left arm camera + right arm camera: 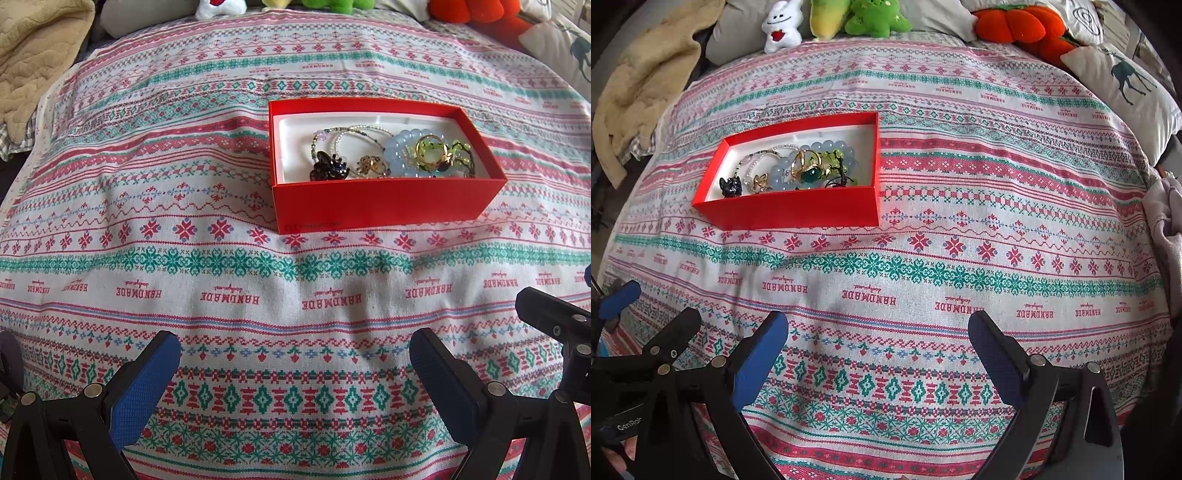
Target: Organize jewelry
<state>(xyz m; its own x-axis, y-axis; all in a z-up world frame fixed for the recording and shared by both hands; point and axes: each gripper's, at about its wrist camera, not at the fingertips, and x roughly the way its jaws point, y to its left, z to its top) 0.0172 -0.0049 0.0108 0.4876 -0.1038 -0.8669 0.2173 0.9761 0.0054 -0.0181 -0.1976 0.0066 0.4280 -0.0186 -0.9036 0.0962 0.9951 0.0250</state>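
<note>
Two grippers are held low over the patterned cloth, side by side and empty. The left gripper (295, 369) is spread wide, its blue pads (144, 387) well apart with only cloth seen between them. The right gripper (879, 362) is likewise spread, nothing being pinched between its blue pads (759, 365). In the right wrist view, the left gripper's black frame and one blue pad are seen at the left edge; in the left wrist view, part of the right gripper is seen at the right edge.

Beyond both tools, the red box (388, 201) is set on the cloth (184, 258), well apart from the fingertips. It is open, with a white lining. All the jewelry visible is gathered inside it: a black claw hair clip (330, 168) toward its left end, a small gold ornament (371, 166) beside that, thin beaded strands (351, 133) curved behind them, and a pale blue bead bracelet (400, 149) toward the right end. A gold ring with a green stone (809, 171) is laid over the bracelet, with green beads on dark cord (842, 168) just beside it.

At the far edge of the cloth, a white plush toy (781, 26), a green plush (877, 18) and an orange plush pumpkin (1015, 24) are lined up. A deer-print cushion (1123, 92) is placed at the right, and a beige blanket (646, 85) at the left.
</note>
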